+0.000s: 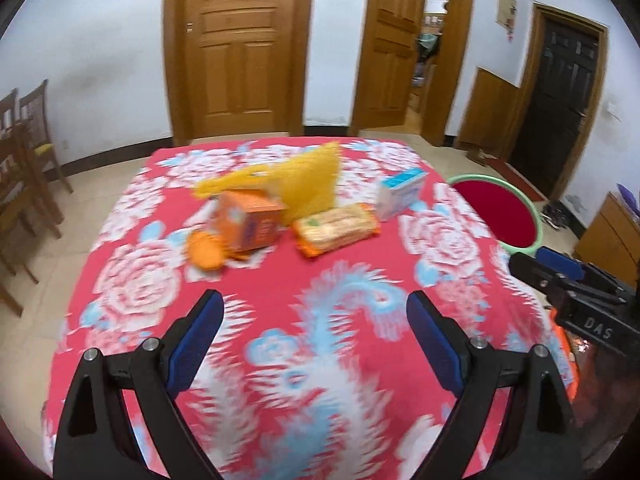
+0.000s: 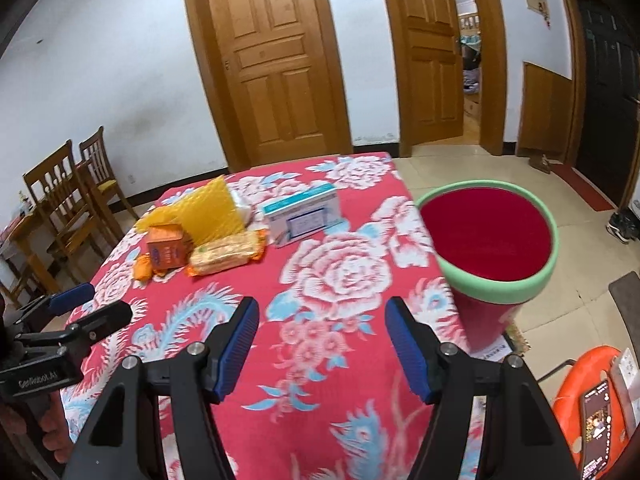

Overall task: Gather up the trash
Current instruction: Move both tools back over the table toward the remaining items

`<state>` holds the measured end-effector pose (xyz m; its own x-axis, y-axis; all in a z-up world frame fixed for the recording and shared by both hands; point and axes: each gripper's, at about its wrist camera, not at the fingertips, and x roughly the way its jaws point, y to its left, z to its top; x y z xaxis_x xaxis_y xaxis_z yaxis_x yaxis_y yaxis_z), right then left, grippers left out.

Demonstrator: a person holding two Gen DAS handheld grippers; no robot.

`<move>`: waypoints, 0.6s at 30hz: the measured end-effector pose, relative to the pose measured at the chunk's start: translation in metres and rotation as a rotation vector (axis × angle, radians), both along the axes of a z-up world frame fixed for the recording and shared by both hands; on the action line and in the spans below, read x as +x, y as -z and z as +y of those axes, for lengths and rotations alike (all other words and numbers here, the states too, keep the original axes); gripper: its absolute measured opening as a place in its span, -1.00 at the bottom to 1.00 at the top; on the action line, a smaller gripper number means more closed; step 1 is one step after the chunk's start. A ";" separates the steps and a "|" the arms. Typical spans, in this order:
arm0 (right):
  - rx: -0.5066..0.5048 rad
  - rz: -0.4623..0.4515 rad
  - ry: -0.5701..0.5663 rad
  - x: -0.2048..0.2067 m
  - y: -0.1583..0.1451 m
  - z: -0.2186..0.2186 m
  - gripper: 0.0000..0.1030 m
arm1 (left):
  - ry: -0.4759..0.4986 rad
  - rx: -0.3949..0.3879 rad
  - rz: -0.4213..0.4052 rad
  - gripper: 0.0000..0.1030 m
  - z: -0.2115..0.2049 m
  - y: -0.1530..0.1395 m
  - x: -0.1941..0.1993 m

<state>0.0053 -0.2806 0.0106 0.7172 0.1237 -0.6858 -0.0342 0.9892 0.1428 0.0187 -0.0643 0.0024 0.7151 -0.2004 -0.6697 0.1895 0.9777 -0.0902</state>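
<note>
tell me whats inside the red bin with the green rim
The red bin beside the table shows only its red inner wall; no trash is visible in it. Its bottom is hidden below the near rim, so that part cannot be judged.

The tabletop wears a red cloth patterned with large white-and-pink roses, pale blue leaves and a feathery blue-and-white plume. On it lie a yellow bag with a quilted, dimpled texture, an orange box with a blue label, a small orange packet, and a biscuit pack — tan through clear wrap, orange at its ends. The carton is white with light blue bands. Beside the tabletop, the bin is deep red inside and out, rimmed in mint green. Each tool is black with ribbed blue pads — left tool, right tool.
</note>
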 end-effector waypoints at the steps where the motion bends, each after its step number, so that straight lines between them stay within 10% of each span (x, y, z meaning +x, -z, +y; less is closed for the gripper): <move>1: 0.001 0.000 -0.010 0.001 0.000 0.005 0.32 | -0.016 -0.005 0.004 0.78 0.007 0.001 -0.001; 18: 0.013 0.021 -0.158 0.034 0.012 0.081 0.45 | -0.138 -0.074 0.028 0.78 0.079 0.017 0.007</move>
<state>0.0394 -0.1992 -0.0013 0.6735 0.2428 -0.6981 -0.1856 0.9698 0.1582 0.0257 0.0149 -0.0149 0.7203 -0.1511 -0.6770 0.0497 0.9847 -0.1668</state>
